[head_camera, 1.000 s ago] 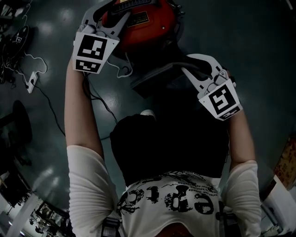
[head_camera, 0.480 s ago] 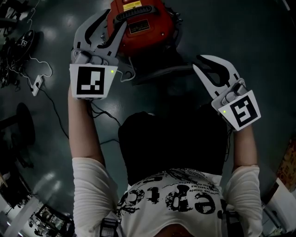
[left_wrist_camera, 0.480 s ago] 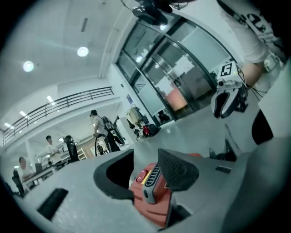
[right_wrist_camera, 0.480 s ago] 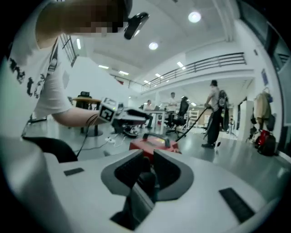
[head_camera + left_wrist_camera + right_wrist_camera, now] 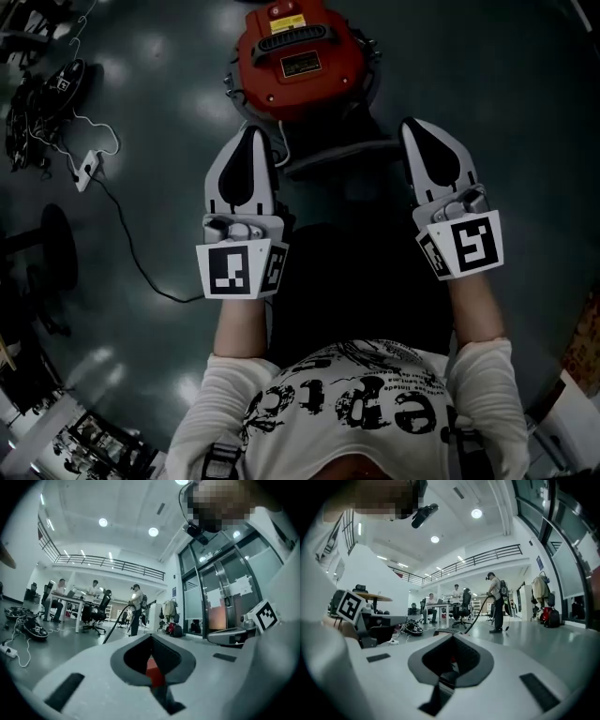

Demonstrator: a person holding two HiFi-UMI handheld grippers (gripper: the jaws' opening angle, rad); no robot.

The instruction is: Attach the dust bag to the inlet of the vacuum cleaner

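The red vacuum cleaner (image 5: 300,58) stands on the dark floor at the top of the head view, its black handle facing up. A dark flat piece (image 5: 333,155) lies against its near side; whether it is the dust bag I cannot tell. My left gripper (image 5: 249,141) and right gripper (image 5: 422,131) are held up side by side in front of my body, short of the vacuum, pointing level. Both are shut and hold nothing. In the left gripper view the jaws (image 5: 152,637) meet, with a bit of red showing through their window. The right gripper's jaws (image 5: 451,638) also meet.
A white power strip (image 5: 89,167) with its cable lies on the floor at left, near a tangle of cords (image 5: 28,103) and a black round base (image 5: 52,248). Ahead in the hall stand desks, office chairs and people, one standing (image 5: 136,606) holding a hose. Glass doors (image 5: 220,597) are at right.
Both grippers have drawn back from the vacuum toward my body and rolled upright. Their jaws, open before, are now shut with nothing in them.
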